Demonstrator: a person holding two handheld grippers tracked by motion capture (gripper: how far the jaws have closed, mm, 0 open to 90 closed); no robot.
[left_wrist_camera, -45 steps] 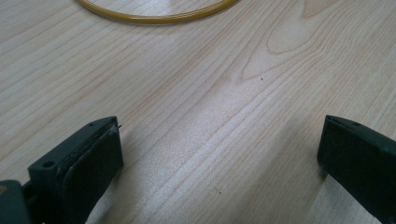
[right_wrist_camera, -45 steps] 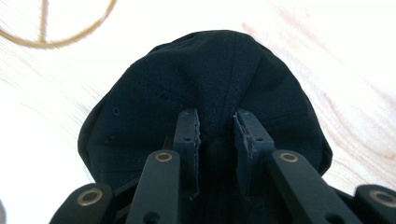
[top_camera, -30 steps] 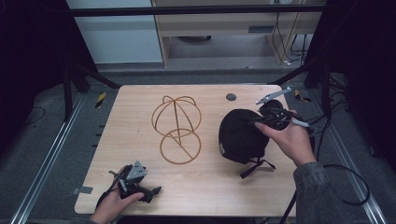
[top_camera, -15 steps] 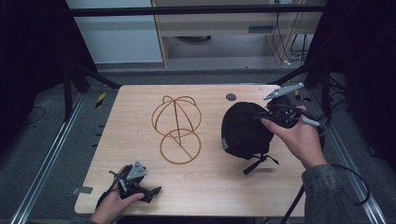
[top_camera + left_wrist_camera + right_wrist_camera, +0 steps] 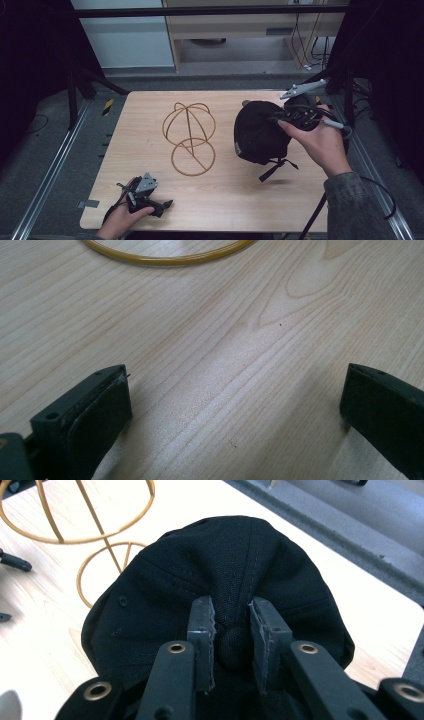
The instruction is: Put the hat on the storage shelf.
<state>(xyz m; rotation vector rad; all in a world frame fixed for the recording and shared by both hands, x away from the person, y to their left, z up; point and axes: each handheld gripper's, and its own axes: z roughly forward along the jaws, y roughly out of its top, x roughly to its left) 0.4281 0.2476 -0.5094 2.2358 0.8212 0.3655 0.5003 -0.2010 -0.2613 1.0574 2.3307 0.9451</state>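
Right gripper [image 5: 232, 645] clamps the cap [image 5: 260, 132] by its top button, lifted at 3 o'clock of the stand [image 5: 190, 137]; seating remains, left gripper [image 5: 235, 410] idle, jaws apart.

light wooden table [image 5: 150, 165], grey floor [image 5: 45, 150], pale cabinet [image 5: 240, 20] behind

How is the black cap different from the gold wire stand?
The black cap is soft, solid cloth; the gold wire stand is thin open wire you can see through. The cap is pinched at its top button by the right gripper and partly lifted; the stand rests untouched on the table. Both are rounded, head-shaped.
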